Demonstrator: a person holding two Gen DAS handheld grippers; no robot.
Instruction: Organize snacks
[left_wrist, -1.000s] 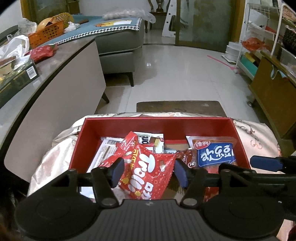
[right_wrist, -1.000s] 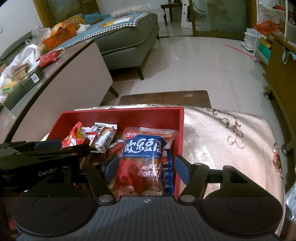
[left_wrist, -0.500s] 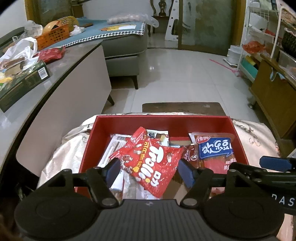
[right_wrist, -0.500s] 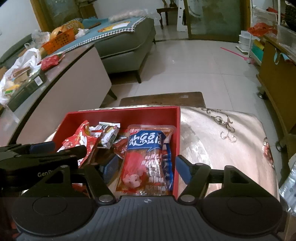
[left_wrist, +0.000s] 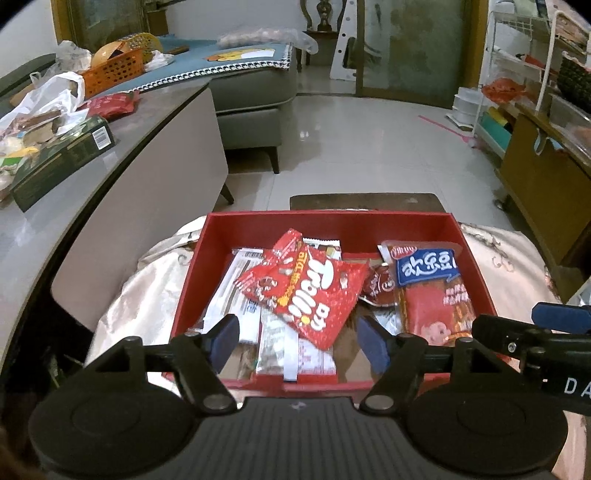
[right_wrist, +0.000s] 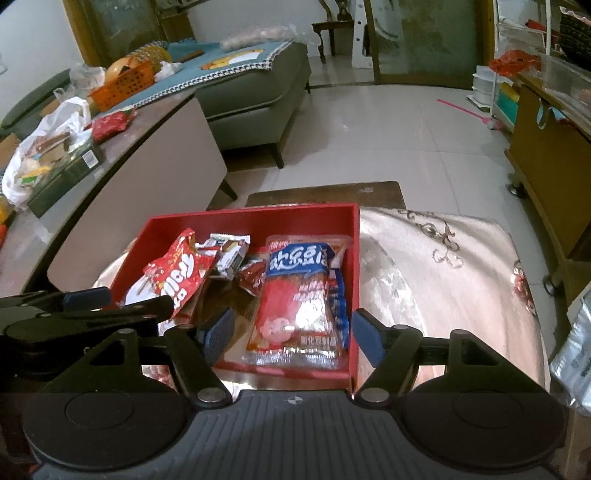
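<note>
Where a pale embroidered satin cloth (right_wrist: 443, 266) drapes the low table, a shallow rectangular red cardboard box (left_wrist: 325, 223) sits on it, holding the snacks. The long clear-and-red snack pack with a blue label (right_wrist: 301, 295) lies along the box's right wall; the crinkled red Trolli candy bag (left_wrist: 308, 291) rests atop white wrappers (left_wrist: 236, 295) left of centre. The left gripper (left_wrist: 297, 341) hovers over the box's near edge, fingers spread and holding nothing. The right gripper (right_wrist: 291, 334) hangs likewise spread, straddling the near right corner.
</note>
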